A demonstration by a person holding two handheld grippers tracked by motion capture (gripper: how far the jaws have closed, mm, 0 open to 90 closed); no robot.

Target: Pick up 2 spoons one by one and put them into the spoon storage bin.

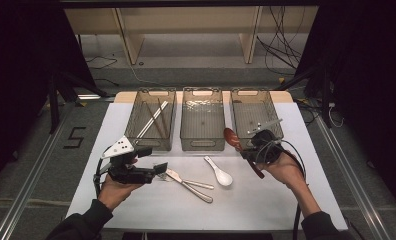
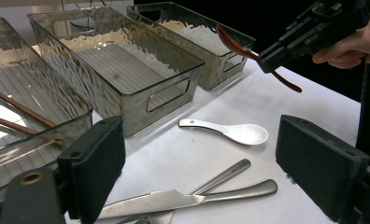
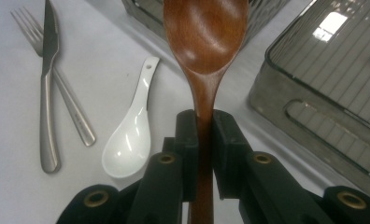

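In the high view, nearest us are the two forearms; our left gripper (image 1: 160,168) lies low over the bench (image 1: 266,200), jaws wide with nothing between them, just beside the knife (image 1: 186,183) and fork (image 1: 192,183) that lie crossed. Our right gripper (image 1: 247,151) holds the wooden spoon (image 1: 234,138) above the bench, its bowl just in front of the right basket (image 1: 254,117). The white ceramic spoon (image 1: 219,172) lies between the two grippers. Chopsticks (image 1: 153,119) rest in the left basket (image 1: 151,120); the middle basket (image 1: 202,119) stands between the two.

In the left gripper view, the wide black pads (image 2: 96,163) frame the knife (image 2: 183,199) and the ceramic spoon (image 2: 230,131); farther off the right gripper (image 2: 267,58) carries the wooden spoon (image 2: 234,45) in the air beside the baskets.

In the right gripper view, the pads (image 3: 187,140) are clamped on the wooden spoon's (image 3: 205,37) neck, the bowl pointing away, above the ceramic spoon (image 3: 129,140).
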